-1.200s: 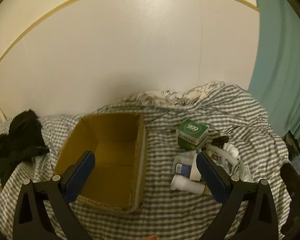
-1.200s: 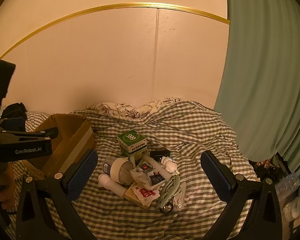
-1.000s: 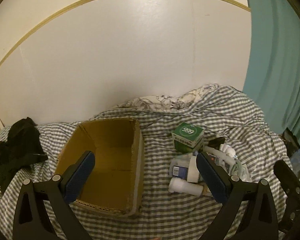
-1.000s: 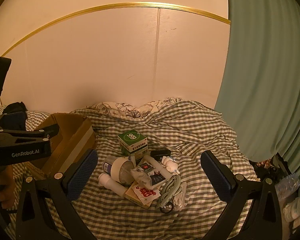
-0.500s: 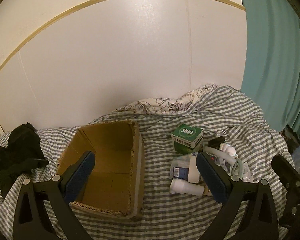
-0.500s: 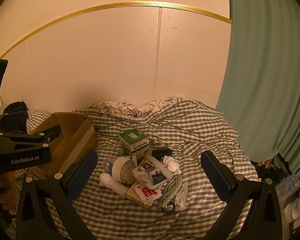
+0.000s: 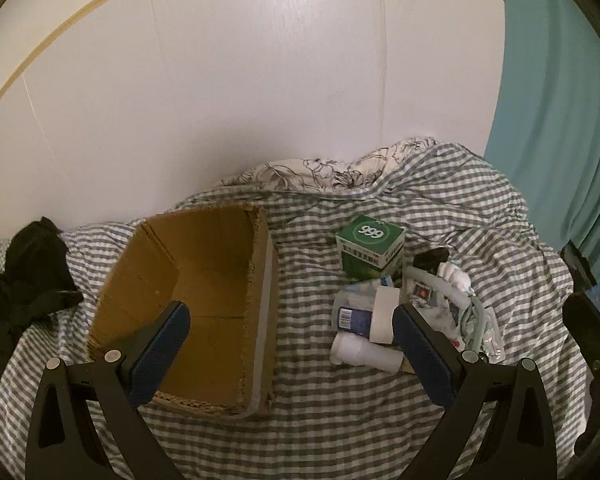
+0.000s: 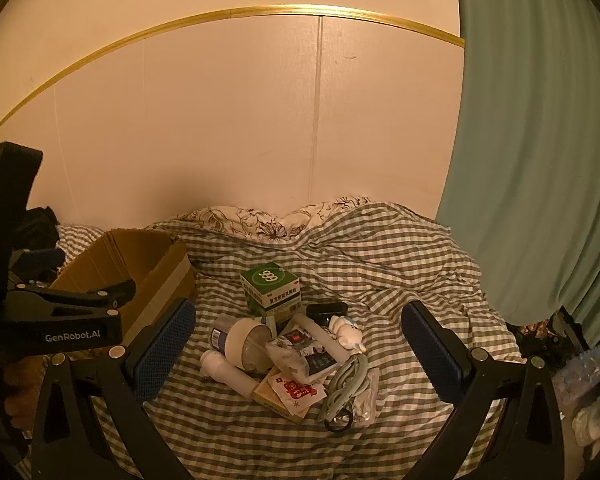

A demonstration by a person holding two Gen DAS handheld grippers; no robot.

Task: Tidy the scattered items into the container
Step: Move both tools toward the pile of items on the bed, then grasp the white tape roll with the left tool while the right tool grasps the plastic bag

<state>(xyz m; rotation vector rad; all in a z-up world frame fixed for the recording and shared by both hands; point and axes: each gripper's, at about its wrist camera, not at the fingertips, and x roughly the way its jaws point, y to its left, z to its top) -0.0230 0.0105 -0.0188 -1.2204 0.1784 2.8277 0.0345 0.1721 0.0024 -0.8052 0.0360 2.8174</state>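
Hovering spread and empty, the left gripper [image 7: 288,344] faces the cardboard box [image 7: 204,300] at left; the pile sits right, green carton [image 7: 370,254] reading "999". From the right view, the right gripper [image 8: 298,356], spread and empty, frames the heap; a careless grab could topple the white bottle [image 8: 230,372]. "GenRobot.AI" marks the other tool.

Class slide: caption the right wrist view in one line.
Open right gripper hovers over a pile with a green box beside the cardboard box.

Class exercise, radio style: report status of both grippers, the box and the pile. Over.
Left gripper open, empty, above box. Right gripper open, empty, over pile. Cardboard box empty; green carton, white bottle unsorted on bedspread. Nothing blocking.
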